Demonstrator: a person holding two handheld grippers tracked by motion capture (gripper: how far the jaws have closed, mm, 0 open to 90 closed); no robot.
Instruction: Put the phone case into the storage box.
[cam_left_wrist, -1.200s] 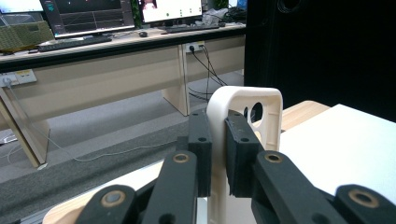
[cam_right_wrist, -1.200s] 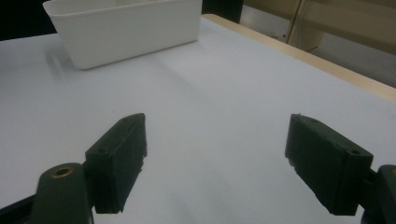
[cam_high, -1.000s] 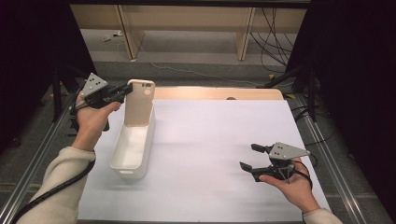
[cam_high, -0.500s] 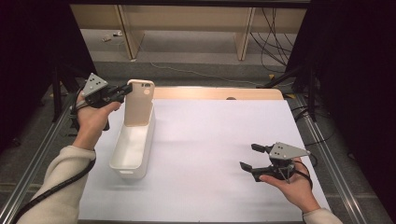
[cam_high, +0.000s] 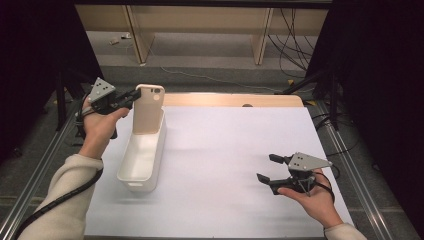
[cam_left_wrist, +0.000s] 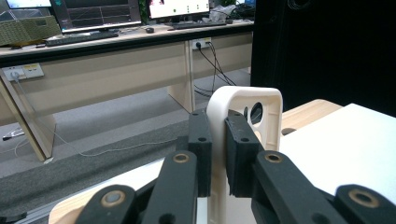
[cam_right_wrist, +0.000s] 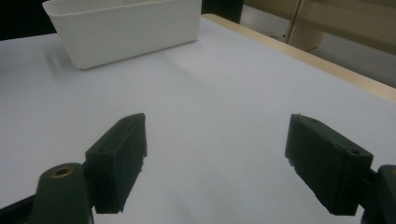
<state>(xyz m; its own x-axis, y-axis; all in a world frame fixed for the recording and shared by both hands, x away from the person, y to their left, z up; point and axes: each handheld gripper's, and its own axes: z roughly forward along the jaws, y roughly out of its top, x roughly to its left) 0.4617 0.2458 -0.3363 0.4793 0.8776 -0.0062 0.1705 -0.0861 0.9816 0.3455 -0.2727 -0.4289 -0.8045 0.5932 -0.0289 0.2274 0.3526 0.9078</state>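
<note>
At the far left of the tabletop (cam_high: 225, 150), high view: left gripper (cam_high: 134, 96) pinches the left edge of a beige phone case (cam_high: 149, 107), held upright with its lower end inside the far end of a white bin (cam_high: 142, 155). Case stands camera hole up, leaning on or just at the bin's far wall; cannot tell if it touches the bottom. Left gripper view gives what the high view lacks: the two black fingers (cam_left_wrist: 201, 149) pressed onto the case's (cam_left_wrist: 243, 107) thin side wall, one each side, camera cutout just past them, desks with monitors far behind. Near right of the tabletop, high view: right gripper (cam_high: 267, 169) rests in an open palm, well apart from the bin, fingers spread, nothing between. Right gripper view confirms: wide gap between the fingers (cam_right_wrist: 121, 158), bare white tabletop (cam_right_wrist: 210, 116) below, the bin (cam_right_wrist: 126, 28) far off at top left, seen from its long side.
</note>
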